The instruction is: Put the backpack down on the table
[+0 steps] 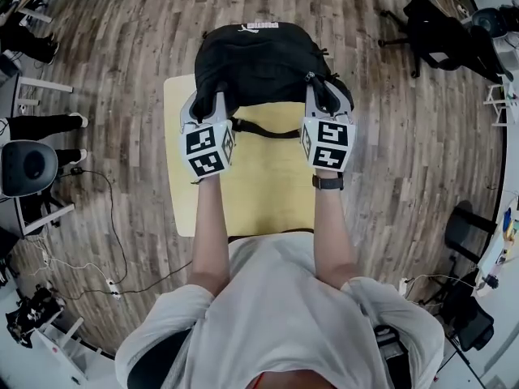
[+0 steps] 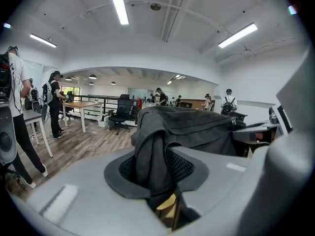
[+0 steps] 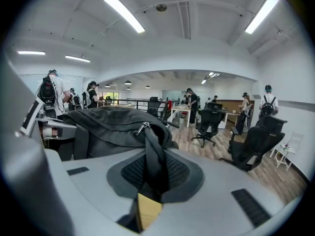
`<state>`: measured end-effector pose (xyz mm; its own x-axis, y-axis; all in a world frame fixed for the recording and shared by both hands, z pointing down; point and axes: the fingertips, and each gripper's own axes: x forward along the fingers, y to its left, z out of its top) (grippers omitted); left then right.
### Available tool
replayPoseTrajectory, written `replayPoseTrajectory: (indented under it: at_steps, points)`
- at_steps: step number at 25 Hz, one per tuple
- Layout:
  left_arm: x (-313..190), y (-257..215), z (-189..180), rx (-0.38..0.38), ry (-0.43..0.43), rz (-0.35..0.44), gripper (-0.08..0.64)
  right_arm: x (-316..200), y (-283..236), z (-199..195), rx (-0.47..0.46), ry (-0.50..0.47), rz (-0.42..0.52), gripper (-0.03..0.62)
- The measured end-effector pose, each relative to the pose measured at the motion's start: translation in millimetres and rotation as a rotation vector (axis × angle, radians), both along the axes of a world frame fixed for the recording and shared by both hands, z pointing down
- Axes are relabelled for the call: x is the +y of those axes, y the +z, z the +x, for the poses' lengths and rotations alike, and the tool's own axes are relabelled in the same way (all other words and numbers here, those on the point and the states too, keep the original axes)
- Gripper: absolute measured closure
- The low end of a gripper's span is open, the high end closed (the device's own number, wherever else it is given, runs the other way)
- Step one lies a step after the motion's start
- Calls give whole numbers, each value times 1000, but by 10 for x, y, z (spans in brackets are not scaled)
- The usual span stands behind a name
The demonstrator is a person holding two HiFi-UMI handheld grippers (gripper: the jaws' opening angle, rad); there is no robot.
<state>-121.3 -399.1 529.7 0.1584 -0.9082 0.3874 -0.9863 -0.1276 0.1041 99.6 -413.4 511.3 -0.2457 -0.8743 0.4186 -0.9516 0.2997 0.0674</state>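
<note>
Table (image 1: pixel 259 193), pale yellow top, filled mid-frame in the head view. Black backpack (image 1: pixel 268 59) was at upper centre, over the table's far end; whether its base touched the top could not be told. Left gripper (image 1: pixel 208 97) and right gripper (image 1: pixel 326 96) each clamped a fold of the bag's near edge, one per side, judged to keep the load level for setting down.

Gripper views alone showed fabric pinched between the pads, people (image 2: pixel 55 102) in the room behind, and a zipper pull (image 3: pixel 141 128) above the right pinch. Only the head view showed the strap (image 1: pixel 263 130) crossing the tabletop.

Black backpack (image 2: pixel 197 129) tight in left tool (image 2: pixel 156 173)
</note>
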Motion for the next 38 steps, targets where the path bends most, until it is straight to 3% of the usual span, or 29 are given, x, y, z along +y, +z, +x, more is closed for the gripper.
replayPoseTrajectory:
  at_steps: [13,21,38]
  points:
    - [-76,610,-27,-32,-1,-97,454,-98,677,-28,-24,-26,-110,535]
    - [-84,1020,-10,-14,-2,-149,454,-114,1050,-21,-15,-21,-173,535]
    - [271,1808,-29,1,1,-291,454,181,1743,-98,15,-9,-303,535]
